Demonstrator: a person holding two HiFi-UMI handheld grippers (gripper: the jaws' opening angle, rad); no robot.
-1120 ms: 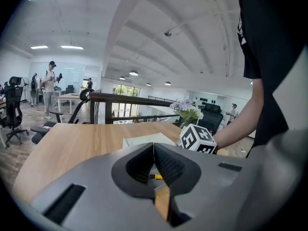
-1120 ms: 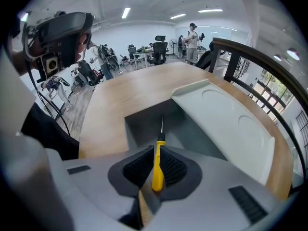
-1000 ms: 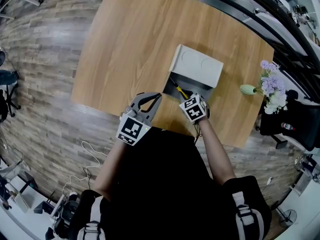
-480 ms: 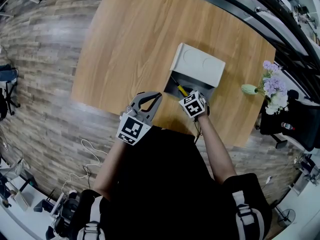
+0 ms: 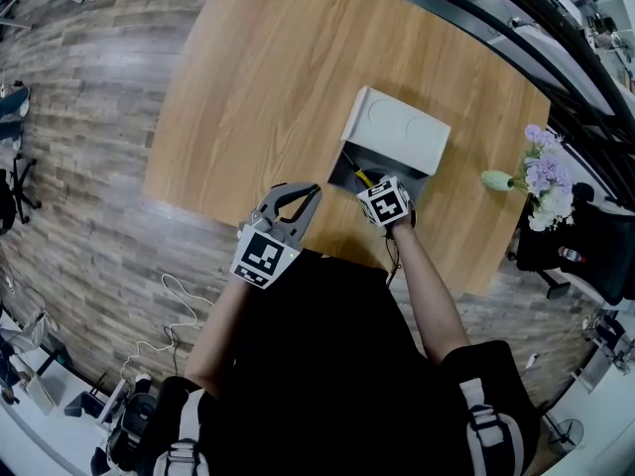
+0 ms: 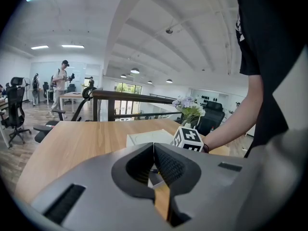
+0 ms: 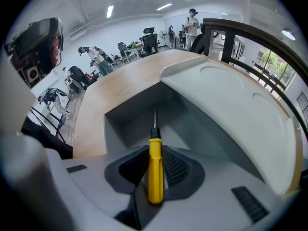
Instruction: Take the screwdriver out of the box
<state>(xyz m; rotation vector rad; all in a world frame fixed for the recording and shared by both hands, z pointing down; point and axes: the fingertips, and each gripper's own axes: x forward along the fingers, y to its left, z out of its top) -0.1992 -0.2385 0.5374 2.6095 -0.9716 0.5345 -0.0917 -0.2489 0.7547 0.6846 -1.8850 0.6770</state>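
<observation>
A grey box (image 5: 369,164) stands open near the table's front edge, its white lid (image 5: 397,132) tipped back. In the right gripper view the yellow-handled screwdriver (image 7: 155,167) lies between the jaws of my right gripper (image 7: 155,163), which is shut on its handle; the thin metal shaft points into the box (image 7: 144,117). From the head view the right gripper (image 5: 373,188) hangs at the box's near rim, with the yellow screwdriver (image 5: 361,178) showing just beyond it. My left gripper (image 5: 310,190) hovers at the table's front edge left of the box, shut with nothing in it.
A vase of purple and white flowers (image 5: 536,172) stands at the table's right edge. The wooden table (image 5: 258,77) stretches left and back from the box. Office chairs and people are in the background of the gripper views.
The right gripper has shifted slightly right and toward the box with the screwdriver held. The left gripper has stayed in place.
</observation>
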